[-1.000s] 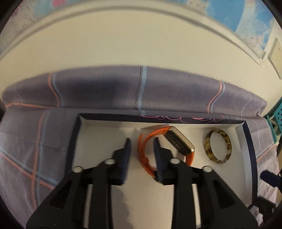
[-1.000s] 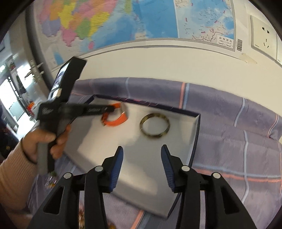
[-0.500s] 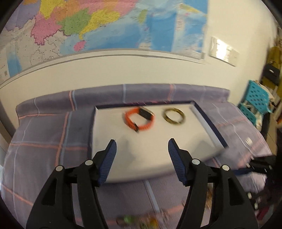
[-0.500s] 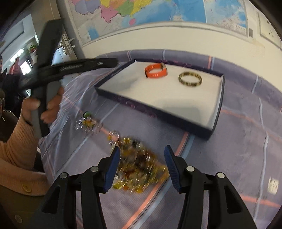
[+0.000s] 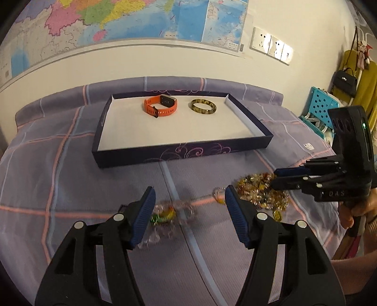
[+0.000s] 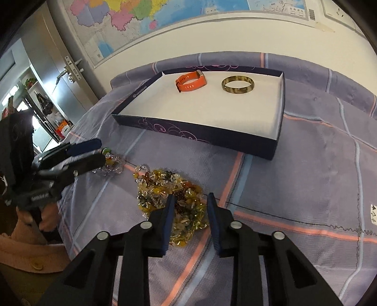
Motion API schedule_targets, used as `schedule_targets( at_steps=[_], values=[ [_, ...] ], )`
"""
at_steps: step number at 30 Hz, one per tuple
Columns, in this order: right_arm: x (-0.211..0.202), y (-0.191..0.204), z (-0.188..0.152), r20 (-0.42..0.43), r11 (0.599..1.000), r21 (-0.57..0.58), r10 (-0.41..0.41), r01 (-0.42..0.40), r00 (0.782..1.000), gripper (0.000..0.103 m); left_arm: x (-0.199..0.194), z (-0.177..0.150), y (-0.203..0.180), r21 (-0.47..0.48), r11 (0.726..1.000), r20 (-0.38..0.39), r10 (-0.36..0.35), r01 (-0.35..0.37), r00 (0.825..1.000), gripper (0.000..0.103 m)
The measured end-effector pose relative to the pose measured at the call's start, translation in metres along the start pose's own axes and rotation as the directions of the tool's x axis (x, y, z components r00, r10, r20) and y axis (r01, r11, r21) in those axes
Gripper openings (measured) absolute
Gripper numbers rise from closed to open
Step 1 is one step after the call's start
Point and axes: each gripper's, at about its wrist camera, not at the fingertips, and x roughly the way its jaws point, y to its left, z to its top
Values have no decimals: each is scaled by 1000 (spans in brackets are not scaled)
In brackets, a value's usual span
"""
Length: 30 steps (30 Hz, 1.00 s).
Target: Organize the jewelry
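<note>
A dark blue tray (image 5: pixel 183 150) (image 6: pixel 200 134) with a white floor holds an orange watch (image 5: pixel 161 107) (image 6: pixel 191 81) and a tortoiseshell bangle (image 5: pixel 203 112) (image 6: pixel 238 91). In front of it, a heap of amber and mixed beads (image 5: pixel 259 195) (image 6: pixel 165 186) lies on the cloth. A clear beaded bracelet (image 5: pixel 165 214) (image 6: pixel 110 164) lies left of the heap. My left gripper (image 5: pixel 189 190) (image 6: pixel 100 150) hovers open just above that bracelet. My right gripper (image 6: pixel 190 195) (image 5: pixel 274 177) is down on the heap, its jaws closing with beads between them.
Purple plaid cloth (image 5: pixel 59 164) covers the whole surface up to the wall with a map (image 5: pixel 141 18). A blue plastic crate (image 5: pixel 318 106) and hanging bags stand at the right. A door (image 6: pixel 70 68) is at the left. A person's hands hold both grippers.
My left gripper pulled back out of the tray to the bracelet and opened wider. My right gripper swung from the tray down onto the bead heap and its jaws narrowed.
</note>
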Motion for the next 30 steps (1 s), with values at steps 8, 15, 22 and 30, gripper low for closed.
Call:
schedule_targets(
  at_steps=[8, 15, 22, 30],
  values=[
    [-2, 5, -1, -6, 1000, -12, -12, 12, 1000, 9, -1, -7, -6, 16, 1000, -5, -18, 18, 1000, 61],
    [-28, 21, -1, 64, 999, -42, 9, -6, 998, 9, -3, -11, -14, 45, 998, -6, -34, 34, 999, 61],
    [-62, 39, -4, 122, 995, -72, 73, -65, 990, 9, -12, -20, -10, 53, 998, 0, -32, 32, 999, 61],
    [-59, 22, -26, 57, 998, -31, 53, -51, 997, 0, -19, -32, 18, -1, 1000, -16, 10, -10, 1000, 61]
  ],
)
